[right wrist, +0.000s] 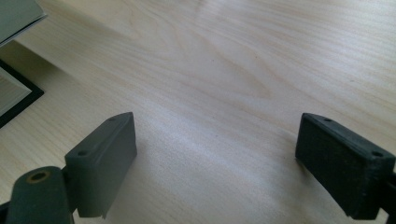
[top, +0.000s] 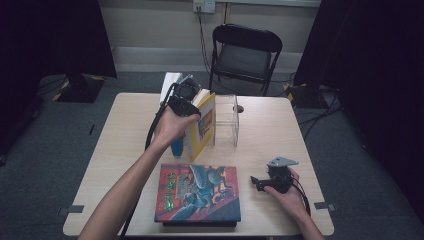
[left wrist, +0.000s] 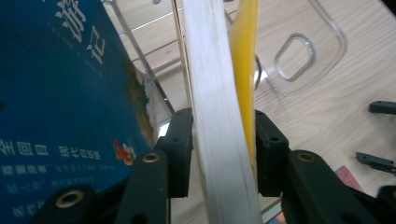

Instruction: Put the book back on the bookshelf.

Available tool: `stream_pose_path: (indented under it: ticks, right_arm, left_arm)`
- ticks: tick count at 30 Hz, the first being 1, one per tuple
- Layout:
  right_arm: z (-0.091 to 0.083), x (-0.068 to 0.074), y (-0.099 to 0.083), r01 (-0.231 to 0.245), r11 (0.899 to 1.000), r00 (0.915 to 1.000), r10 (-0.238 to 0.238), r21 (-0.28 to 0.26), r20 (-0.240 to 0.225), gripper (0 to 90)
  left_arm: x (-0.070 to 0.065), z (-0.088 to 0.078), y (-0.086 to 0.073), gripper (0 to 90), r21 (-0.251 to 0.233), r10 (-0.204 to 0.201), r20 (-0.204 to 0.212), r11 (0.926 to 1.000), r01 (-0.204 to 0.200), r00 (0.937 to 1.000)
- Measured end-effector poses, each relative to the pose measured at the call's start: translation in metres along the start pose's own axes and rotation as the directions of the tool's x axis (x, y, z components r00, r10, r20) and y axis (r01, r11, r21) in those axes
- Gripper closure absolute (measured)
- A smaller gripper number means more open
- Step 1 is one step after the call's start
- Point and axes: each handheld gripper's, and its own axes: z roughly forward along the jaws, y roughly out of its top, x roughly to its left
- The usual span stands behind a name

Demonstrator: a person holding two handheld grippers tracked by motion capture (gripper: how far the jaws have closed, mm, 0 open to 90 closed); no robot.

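A yellow-covered book stands upright on the table beside a clear acrylic stand. My left gripper comes down on its top edge and is shut on it. In the left gripper view both pads clamp the white page block and yellow cover, with my left gripper around them. A blue book stands right next to it, on the left. My right gripper rests low over the table at the right, open with bare wood between its jaws.
A large illustrated book lies flat near the front edge of the table. A white book stands behind the left gripper. A black folding chair is beyond the far edge.
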Motion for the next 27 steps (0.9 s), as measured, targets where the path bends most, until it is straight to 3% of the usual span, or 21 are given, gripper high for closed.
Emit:
stream_pose_path:
  ticks: [10, 11, 13, 20, 24, 27]
  right_arm:
    - [0.0, 0.0, 0.0, 0.0, 1.0, 1.0, 0.0, 0.001, -0.001, 12.3]
    - [0.0, 0.0, 0.0, -0.001, 1.0, 1.0, 0.001, 0.001, -0.001, 12.4]
    - [0.0, 0.0, 0.0, 0.0, 1.0, 1.0, 0.0, 0.001, -0.002, 12.3]
    - [0.0, 0.0, 0.0, 0.003, 1.0, 1.0, -0.003, 0.001, -0.005, 12.3]
    - [0.0, 0.0, 0.0, 0.003, 1.0, 1.0, -0.003, 0.001, -0.006, 12.3]
    - [0.0, 0.0, 0.0, 0.004, 1.0, 1.0, -0.004, 0.001, -0.005, 12.3]
  left_arm:
    - [-0.001, 0.008, 0.017, 66.3, 0.061, -0.029, -0.024, 0.9977, 0.03, 0.9993]
    - [-0.001, 0.011, 0.018, 66.2, 0.069, -0.045, -0.022, 0.9965, 0.046, 0.9987]
    - [-0.001, 0.015, 0.017, 66.4, 0.081, -0.026, -0.018, 0.9964, 0.028, 0.9995]
    - [-0.001, 0.023, 0.014, 63.5, 0.099, -0.034, -0.017, 0.9944, 0.036, 0.9993]
    - [-0.003, 0.023, 0.014, 67.2, 0.103, -0.017, -0.019, 0.9945, 0.018, 0.9997]
    - [-0.003, 0.022, 0.015, 75.0, 0.104, -0.018, -0.028, 0.9943, 0.021, 0.9994]
